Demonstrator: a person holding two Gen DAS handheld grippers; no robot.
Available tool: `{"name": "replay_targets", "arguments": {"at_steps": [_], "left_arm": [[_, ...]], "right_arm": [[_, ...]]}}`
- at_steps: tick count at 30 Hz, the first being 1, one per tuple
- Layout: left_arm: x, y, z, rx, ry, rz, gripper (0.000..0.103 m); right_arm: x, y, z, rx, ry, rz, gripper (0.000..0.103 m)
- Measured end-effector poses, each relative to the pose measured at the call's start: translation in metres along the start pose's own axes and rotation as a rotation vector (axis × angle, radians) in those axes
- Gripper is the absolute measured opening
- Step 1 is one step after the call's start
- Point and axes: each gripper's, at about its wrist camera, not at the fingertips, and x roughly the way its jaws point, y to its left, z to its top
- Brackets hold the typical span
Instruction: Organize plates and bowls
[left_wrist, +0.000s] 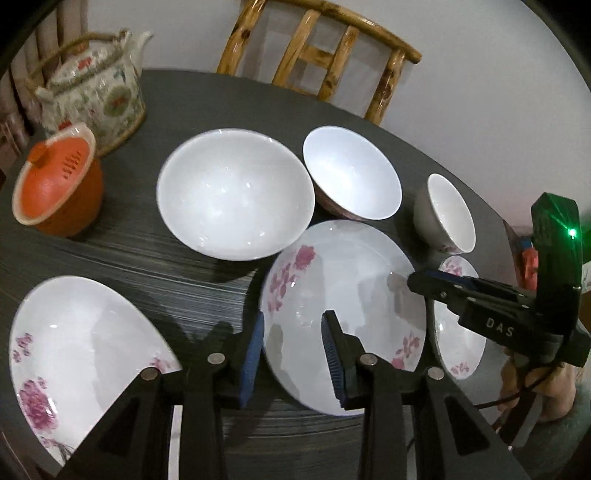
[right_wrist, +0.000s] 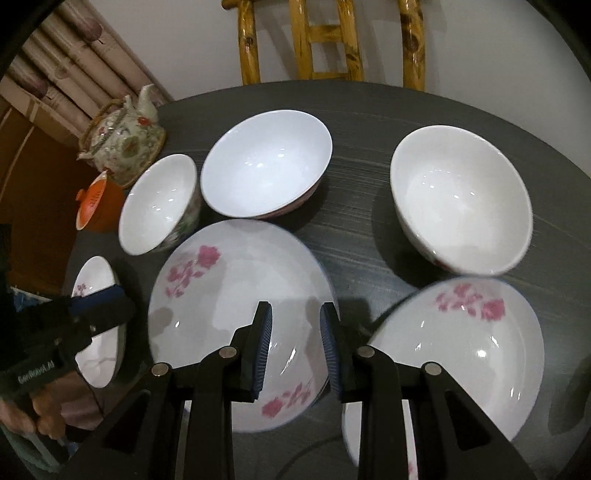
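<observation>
**Two sets of jaws at the middle plate**

The left gripper (left_wrist: 293, 354) has its jaws partly open. One blue pad sits just outside the left rim of the middle plate (left_wrist: 343, 295) and the other pad is over the plate. The jaws hold nothing. I cannot tell if a pad touches the rim.

The right gripper (right_wrist: 297, 349) has its jaws partly open too. It is at the right rim of the same plate, with one pad over the plate and one pad outside it. It holds nothing either.

There are three plates, all white with pink flowers. The middle plate lies near the front of the dark tabletop (left_wrist: 184, 280). The left plate (left_wrist: 74, 350) lies apart from it on one side. The right plate (left_wrist: 461, 350) lies close by on the other side. Nothing lies on any plate.

There are three bowls in a row behind the plates: the left bowl (left_wrist: 232, 192), the middle bowl (left_wrist: 351, 173) and the right bowl (left_wrist: 450, 210). All stand upright, and each shows only its white inside. The left and middle bowls are very close together.

Further back on the left stand one orange pot (left_wrist: 70, 206), with its lid tilted on top, and one flowery teapot (left_wrist: 96, 96). One wooden chair (left_wrist: 317, 48) stands behind the tabletop.
</observation>
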Motion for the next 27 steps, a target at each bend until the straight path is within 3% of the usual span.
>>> {"name": "replay_targets", "arguments": {"at_steps": [6,13,17,21,27], "left_arm": [[0.014,0.0,0.003,-0.042,0.029,-0.031,0.033],[0.021,0.003,0.0,-0.084,0.038,-0.019,0.033],[0.011,0.004,-0.005,-0.091,0.023,-0.053,0.033],[0.005,0.006,-0.005,-0.093,0.012,-0.027,0.043],[0.016,0.014,-0.007,-0.122,0.028,-0.008,0.043]], "right_arm": [[0.018,-0.007,0.012,0.001,0.027,0.039,0.02],[0.014,-0.013,0.015,-0.013,0.017,0.076,0.019],[0.008,-0.017,0.016,-0.015,-0.014,0.058,0.023],[0.01,-0.02,0.015,-0.019,-0.001,0.063,0.023],[0.019,-0.026,0.014,0.007,0.033,0.085,0.023]]}}
